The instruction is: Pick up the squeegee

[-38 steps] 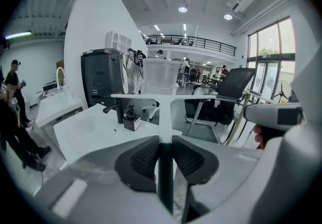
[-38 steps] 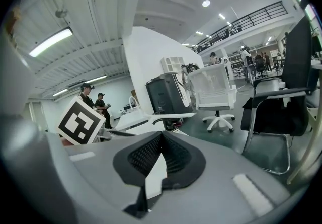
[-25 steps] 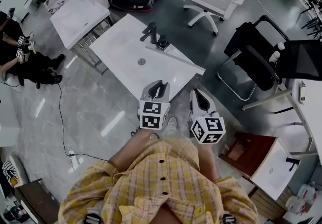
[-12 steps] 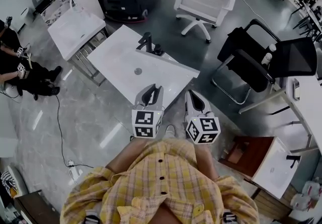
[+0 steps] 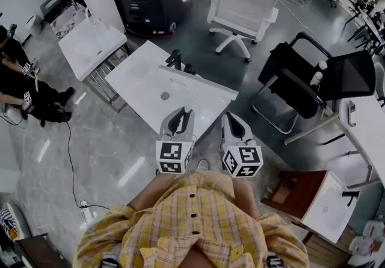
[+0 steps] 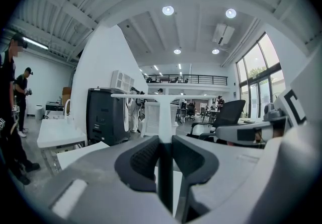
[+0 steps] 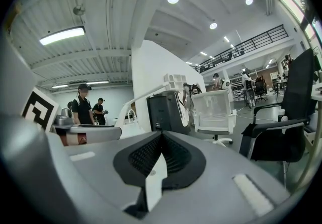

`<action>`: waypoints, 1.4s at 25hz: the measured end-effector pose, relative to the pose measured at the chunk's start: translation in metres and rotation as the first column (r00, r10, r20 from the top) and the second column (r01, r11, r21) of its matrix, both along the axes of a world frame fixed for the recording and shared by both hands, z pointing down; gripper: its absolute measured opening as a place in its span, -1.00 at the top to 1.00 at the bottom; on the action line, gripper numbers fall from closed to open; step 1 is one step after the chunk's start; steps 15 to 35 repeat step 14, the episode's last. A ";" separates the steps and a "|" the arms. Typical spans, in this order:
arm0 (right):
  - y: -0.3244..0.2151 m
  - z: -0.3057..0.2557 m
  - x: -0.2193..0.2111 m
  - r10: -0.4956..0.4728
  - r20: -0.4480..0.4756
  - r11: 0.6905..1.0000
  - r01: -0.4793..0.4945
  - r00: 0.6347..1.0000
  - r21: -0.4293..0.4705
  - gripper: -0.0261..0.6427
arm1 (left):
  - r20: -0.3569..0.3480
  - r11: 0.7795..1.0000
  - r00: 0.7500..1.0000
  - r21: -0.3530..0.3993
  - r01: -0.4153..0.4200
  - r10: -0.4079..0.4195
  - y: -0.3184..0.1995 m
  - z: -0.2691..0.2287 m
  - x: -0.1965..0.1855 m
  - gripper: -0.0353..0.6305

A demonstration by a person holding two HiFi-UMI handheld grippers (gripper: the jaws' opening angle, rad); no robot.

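Centrally in head view: white table, drain mid-top, faucet at far edge.
Squeegee: long white blade lies across table's far side, just beside faucet.
Left gripper at table's near edge, jaws clamped on squeegee handle.
Left gripper view only: left gripper pads pressed on both sides of upright white handle of squeegee, T-bar blade level above.
Right gripper beside table's near corner. Right gripper view: right gripper jaw tips together, nothing gripped.
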State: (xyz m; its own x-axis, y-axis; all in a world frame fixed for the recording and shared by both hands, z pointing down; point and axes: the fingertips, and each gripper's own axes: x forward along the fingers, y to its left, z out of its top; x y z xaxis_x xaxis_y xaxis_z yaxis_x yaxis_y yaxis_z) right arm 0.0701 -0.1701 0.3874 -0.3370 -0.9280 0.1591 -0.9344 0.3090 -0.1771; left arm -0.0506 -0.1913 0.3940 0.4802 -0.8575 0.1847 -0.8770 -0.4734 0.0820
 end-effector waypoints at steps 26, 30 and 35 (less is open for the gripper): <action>-0.004 -0.006 0.012 0.025 0.010 0.999 -0.025 1.000 0.030 0.93 | -0.019 1.000 1.000 0.013 -0.014 0.014 -0.003 -0.001 0.010 0.63; -0.004 -0.006 0.012 0.025 0.010 0.999 -0.025 1.000 0.030 0.93 | -0.019 1.000 1.000 0.013 -0.014 0.014 -0.003 -0.001 0.010 0.63; -0.004 -0.006 0.012 0.025 0.010 0.999 -0.025 1.000 0.030 0.93 | -0.019 1.000 1.000 0.013 -0.014 0.014 -0.003 -0.001 0.010 0.63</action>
